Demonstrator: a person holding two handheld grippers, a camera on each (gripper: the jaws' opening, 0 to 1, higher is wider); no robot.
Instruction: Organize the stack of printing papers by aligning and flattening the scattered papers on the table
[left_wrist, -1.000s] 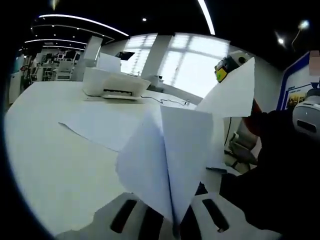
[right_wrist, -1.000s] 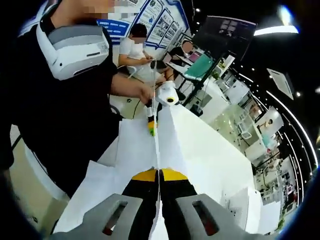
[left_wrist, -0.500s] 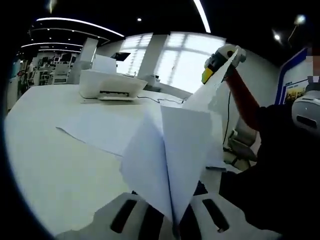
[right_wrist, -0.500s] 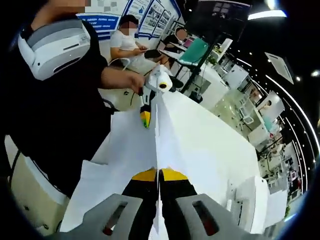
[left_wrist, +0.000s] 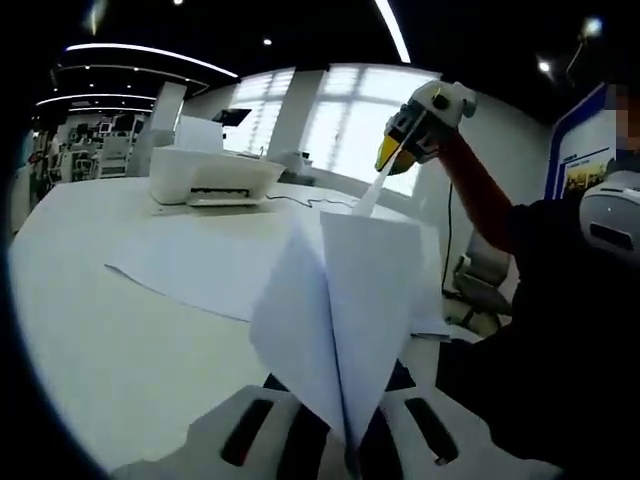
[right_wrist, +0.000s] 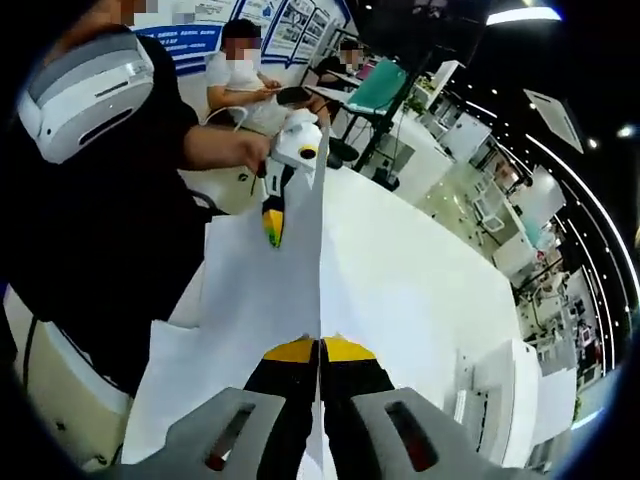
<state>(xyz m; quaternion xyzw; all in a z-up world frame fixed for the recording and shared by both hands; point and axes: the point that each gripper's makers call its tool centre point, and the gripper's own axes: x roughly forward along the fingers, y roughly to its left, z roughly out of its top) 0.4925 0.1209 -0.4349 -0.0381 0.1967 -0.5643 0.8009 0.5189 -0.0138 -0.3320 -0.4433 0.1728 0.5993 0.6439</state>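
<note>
Swinging edge-on to the left camera over the last second, the sheets (left_wrist: 335, 320) hang above the table (left_wrist: 110, 330), pinched shut in the left gripper (left_wrist: 345, 450) and seemingly the right gripper (right_wrist: 320, 360), likely being squared for stacking.

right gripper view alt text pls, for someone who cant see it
The right tool is shut on the near edge of a sheet of paper, lifted above a white table. The left tool grips the sheet's far end, beside a person in black.
</note>
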